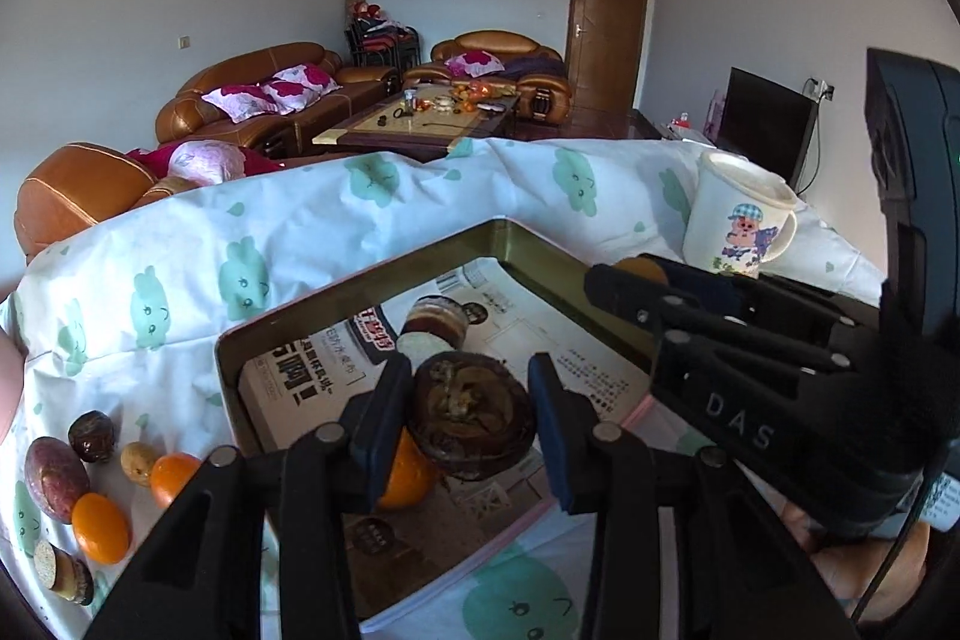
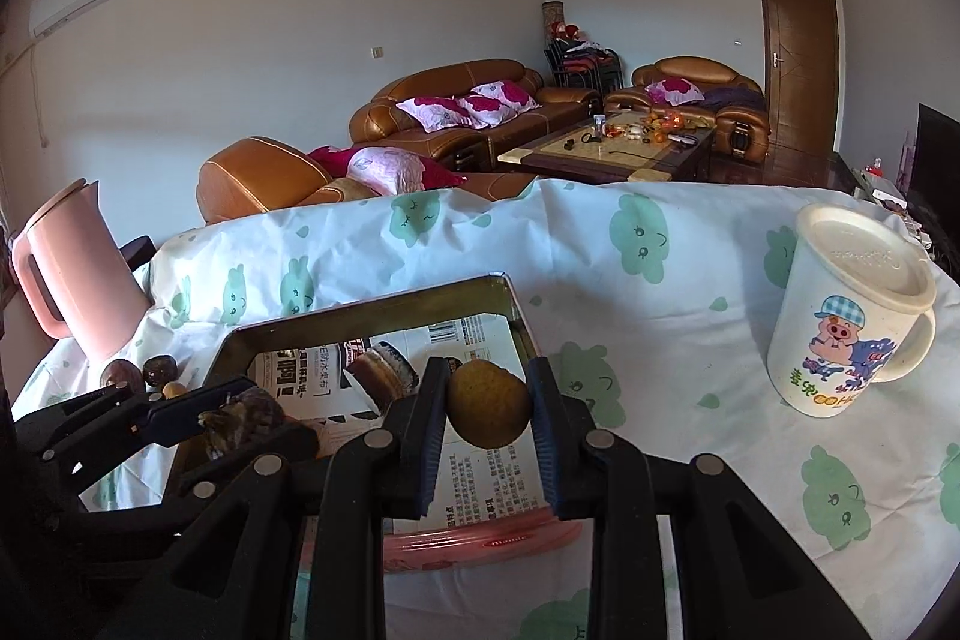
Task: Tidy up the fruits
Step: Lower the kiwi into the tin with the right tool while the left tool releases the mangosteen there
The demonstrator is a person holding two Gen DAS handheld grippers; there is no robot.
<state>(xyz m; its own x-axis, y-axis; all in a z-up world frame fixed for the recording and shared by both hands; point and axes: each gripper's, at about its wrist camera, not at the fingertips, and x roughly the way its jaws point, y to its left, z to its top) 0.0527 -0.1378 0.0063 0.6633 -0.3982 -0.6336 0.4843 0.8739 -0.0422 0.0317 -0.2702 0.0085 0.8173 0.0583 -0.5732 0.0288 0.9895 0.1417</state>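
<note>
I see a white cloth [image 2: 660, 340] with green cloud faces, a dark-brown fruit [image 1: 474, 415], a yellow-brown fruit [image 2: 489, 403], and a pink kettle [image 2: 72, 274].

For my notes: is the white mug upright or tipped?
Upright. The white mug stands on its base on the tablecloth, its lid on top.

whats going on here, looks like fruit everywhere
A person is sorting fruit with a hand-held gripper in each hand. The left gripper is shut on a dark, wrinkled brown fruit above the paper-lined tray, where an orange already lies. The right gripper is shut on a small yellow-brown fruit, also over the tray. More fruit waits on the patterned tablecloth left of the tray, and a lidded cartoon mug stands to the right.
</note>
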